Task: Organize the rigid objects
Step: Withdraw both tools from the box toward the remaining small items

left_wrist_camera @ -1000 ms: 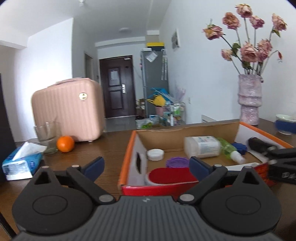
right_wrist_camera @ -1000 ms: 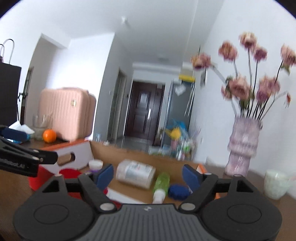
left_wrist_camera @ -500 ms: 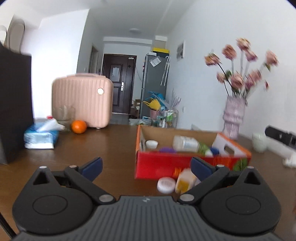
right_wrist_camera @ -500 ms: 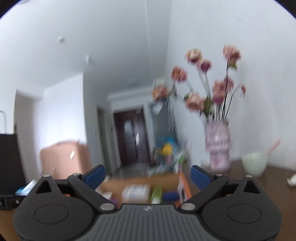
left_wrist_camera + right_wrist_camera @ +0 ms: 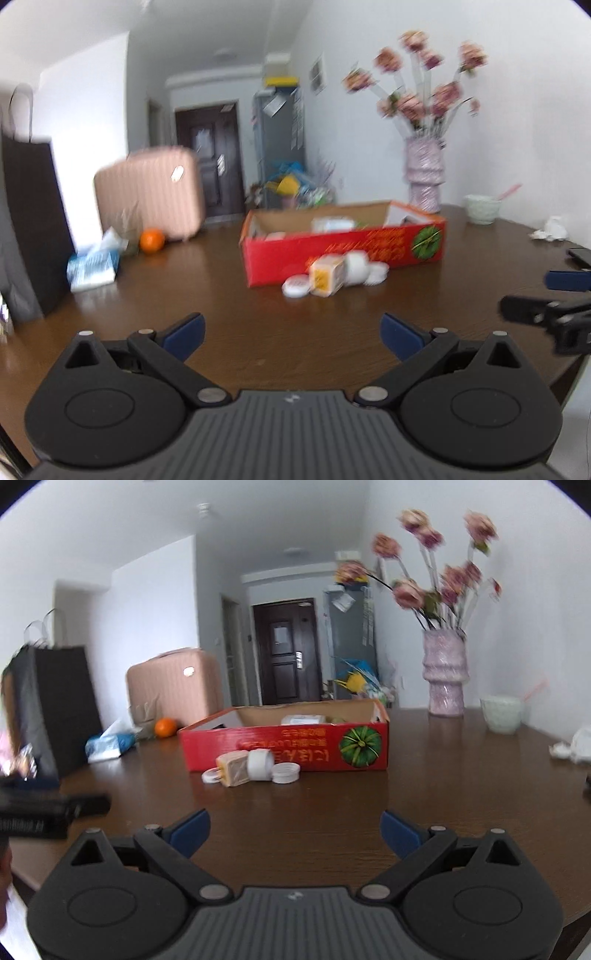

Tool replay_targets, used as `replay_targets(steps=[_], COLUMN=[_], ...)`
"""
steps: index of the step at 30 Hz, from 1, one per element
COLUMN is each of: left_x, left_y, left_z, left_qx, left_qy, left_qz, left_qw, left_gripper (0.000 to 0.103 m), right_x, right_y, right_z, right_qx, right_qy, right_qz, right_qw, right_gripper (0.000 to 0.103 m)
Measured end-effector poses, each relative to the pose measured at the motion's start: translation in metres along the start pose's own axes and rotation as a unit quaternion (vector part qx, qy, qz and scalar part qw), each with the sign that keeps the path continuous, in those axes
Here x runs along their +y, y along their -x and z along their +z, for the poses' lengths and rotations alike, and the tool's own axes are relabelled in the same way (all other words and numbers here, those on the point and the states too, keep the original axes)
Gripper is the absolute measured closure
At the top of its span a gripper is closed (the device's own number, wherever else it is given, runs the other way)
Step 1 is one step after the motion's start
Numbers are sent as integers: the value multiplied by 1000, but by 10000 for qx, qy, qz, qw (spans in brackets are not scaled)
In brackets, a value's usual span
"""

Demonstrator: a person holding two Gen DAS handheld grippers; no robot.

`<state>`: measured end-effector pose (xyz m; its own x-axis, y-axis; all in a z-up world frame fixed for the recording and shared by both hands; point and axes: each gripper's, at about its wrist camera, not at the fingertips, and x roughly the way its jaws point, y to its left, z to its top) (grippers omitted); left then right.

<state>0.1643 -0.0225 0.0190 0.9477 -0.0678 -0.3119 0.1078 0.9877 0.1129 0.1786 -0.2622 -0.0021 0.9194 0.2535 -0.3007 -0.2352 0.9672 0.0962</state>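
With both your left gripper and right gripper spread wide and empty, well short of the red cardboard box, approach the small tan carton lying among the white jars touching its front wall, squarely and low.

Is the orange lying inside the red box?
No, the orange sits on the table left of the red box, next to the pink suitcase.

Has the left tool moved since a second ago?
Yes. The left tool has pulled back from the red box, which earlier filled its view and now sits farther off.
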Motion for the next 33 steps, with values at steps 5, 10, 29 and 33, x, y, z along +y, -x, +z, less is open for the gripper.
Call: replay_targets(steps=[5,10,29,33], left_x=[-12,-4,26,41], left_y=[28,22,-103,-162], left_z=[8,12,37,51], left_qx=[-383,-114,795,1102], left_qy=[-215,220,-110,-51], left_qz=[-175,-215,-830,-737], left_qw=[9989,9995,9933,9912], left_gripper=[0,0,0,0], right_x=[0,0,-10,-11], right_y=[25,30,-122,-165], right_z=[13,16,65,76], right_qx=[-172,-133,755,939], right_qy=[99,68,295,225], right_qz=[14,36,806,918], right_qw=[9998,9999,9934,9911], right_gripper=[4,4,18,56])
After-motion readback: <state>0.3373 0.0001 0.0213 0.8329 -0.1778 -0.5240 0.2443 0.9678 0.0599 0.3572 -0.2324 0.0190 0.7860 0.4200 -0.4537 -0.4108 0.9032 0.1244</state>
